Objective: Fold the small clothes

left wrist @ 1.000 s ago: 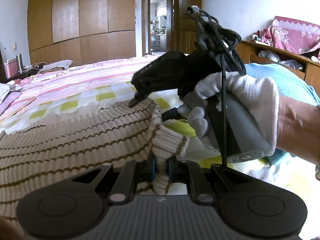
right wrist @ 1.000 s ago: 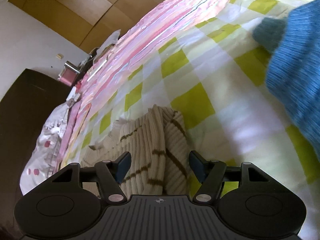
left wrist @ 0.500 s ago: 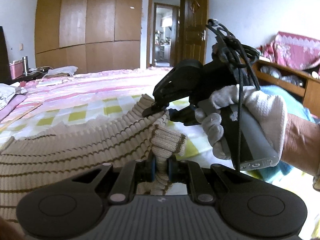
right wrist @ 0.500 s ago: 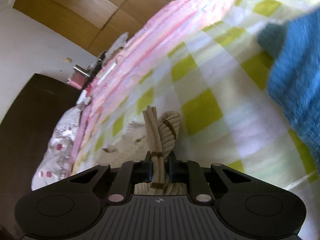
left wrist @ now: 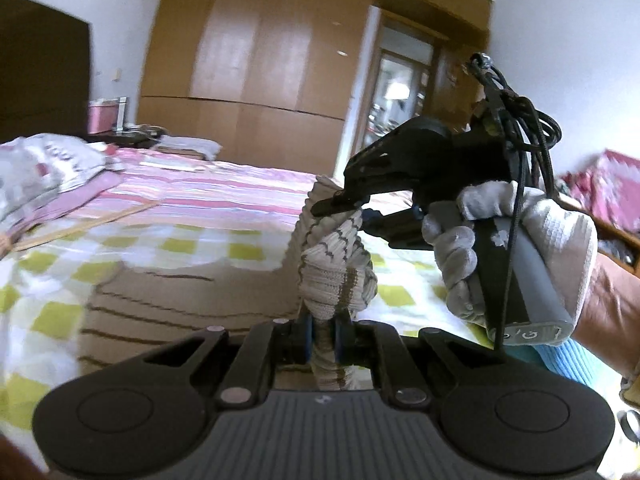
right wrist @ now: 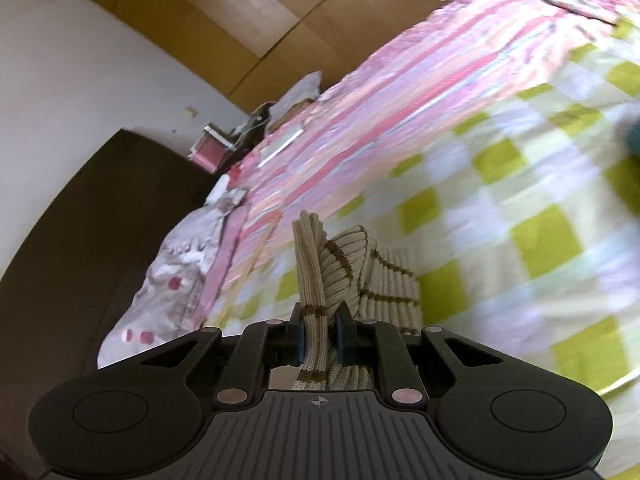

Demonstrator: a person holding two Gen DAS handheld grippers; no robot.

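Two grippers pinch one striped beige sweater (left wrist: 192, 296) over a checked bedspread (left wrist: 224, 246). The left gripper (left wrist: 323, 338) has its jaws pressed together on a ribbed cuff, which bulges up just past the pads. From there the knit rises forward in a narrow bunched column to the right gripper (left wrist: 340, 206), ahead of and above the left jaws, which nips the top of that column. The sweater's body spreads flat on the bed to the left of the left jaws, its long axis running leftward and slightly away, the brown stripes lying along that line.

The right wrist view shows the right gripper (right wrist: 319, 340) with jaws squeezed on a doubled fold of knit (right wrist: 320, 276), the ribs standing upright between the blue pads (right wrist: 301, 338) and pointing straight ahead. Beyond and right of the jaws more of the sweater drops to the bedspread (right wrist: 520, 240).

Only the left view shows the gloved right hand (left wrist: 516, 256) around the right gripper's handle, its cable loop, the flat body of the sweater, and a wardrobe (left wrist: 272, 76) with a doorway beside it. Only the right view shows the doubled layers within the right jaws, and a spotted pillow (right wrist: 172, 264) left of the jaws. Both views are partly motion-blurred.
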